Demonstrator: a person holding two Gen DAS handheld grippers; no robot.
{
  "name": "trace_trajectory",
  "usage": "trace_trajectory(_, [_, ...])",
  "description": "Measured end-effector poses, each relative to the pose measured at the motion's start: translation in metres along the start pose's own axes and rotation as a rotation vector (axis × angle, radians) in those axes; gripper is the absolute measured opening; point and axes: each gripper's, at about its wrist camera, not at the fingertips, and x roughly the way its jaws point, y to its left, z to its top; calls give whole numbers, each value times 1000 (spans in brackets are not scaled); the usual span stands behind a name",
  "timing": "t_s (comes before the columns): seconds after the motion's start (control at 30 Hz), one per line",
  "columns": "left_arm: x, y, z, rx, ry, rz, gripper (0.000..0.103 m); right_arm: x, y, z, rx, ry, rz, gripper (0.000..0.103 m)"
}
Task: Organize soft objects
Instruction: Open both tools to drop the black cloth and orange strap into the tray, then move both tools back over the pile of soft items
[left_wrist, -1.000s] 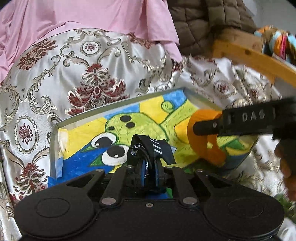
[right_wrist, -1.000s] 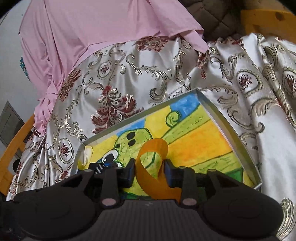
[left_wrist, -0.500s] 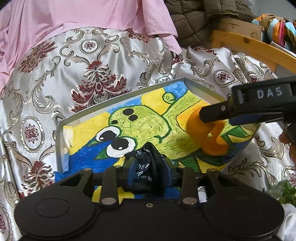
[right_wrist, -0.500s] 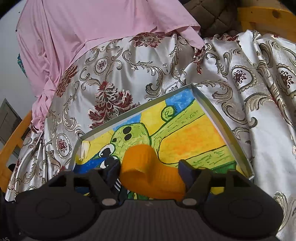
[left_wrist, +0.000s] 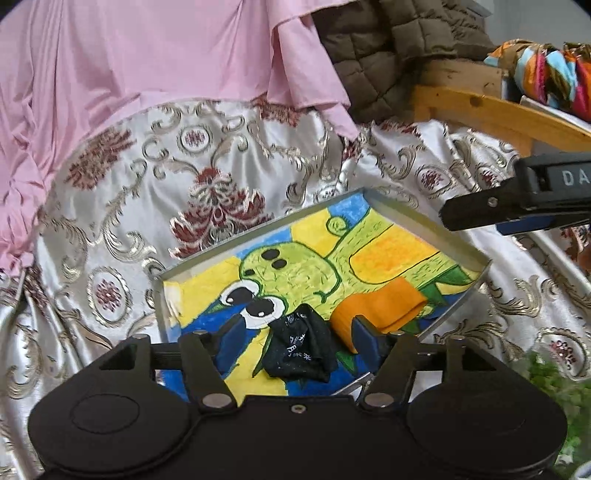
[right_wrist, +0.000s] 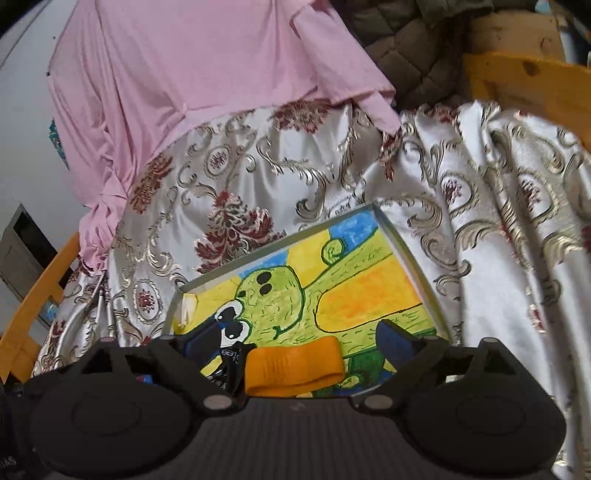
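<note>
A shallow metal tray (left_wrist: 417, 221) with a cartoon drawing on its floor lies on patterned silk cloth. A black fabric band (left_wrist: 299, 347) with white print lies in the tray between the spread fingers of my left gripper (left_wrist: 297, 338), which is open. An orange fabric band (left_wrist: 380, 306) lies beside it, to its right. In the right wrist view the orange band (right_wrist: 293, 365) lies in the tray (right_wrist: 406, 254) between the wide-open fingers of my right gripper (right_wrist: 295, 341). The black band (right_wrist: 225, 363) peeks out to its left. The right gripper's finger (left_wrist: 480, 210) also shows above the tray's right side in the left wrist view.
A pink garment (left_wrist: 147, 74) and a brown quilted jacket (left_wrist: 388, 48) lie behind the silk cloth (left_wrist: 207, 177). A wooden frame (left_wrist: 498, 110) with a colourful scarf (left_wrist: 546, 70) stands at the right. Green foliage (left_wrist: 554, 387) shows at the lower right.
Both grippers opened and let go. The black band and the orange band dropped onto the tray floor. Both grippers pulled back and up from the tray.
</note>
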Motion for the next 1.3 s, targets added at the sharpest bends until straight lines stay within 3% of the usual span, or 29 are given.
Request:
trace_trajectory(0.17, [-33,-4,2,17,-35,26,73,-36,8,-3,-53,-58,-4,98])
trace_trajectory(0.4, [-75,-13,-3,45,-57,54,75,-88,22,-22,-151,-128,-29,101])
trace_trajectory(1.0, [-164,-54,-57,176,-113,103,79,-185,56,-114,-284,-246,-88,102])
trace_trajectory(1.3, [-204,-62,-91,202,-128,93,82,-217,67,-155,-298,-195,-121,102])
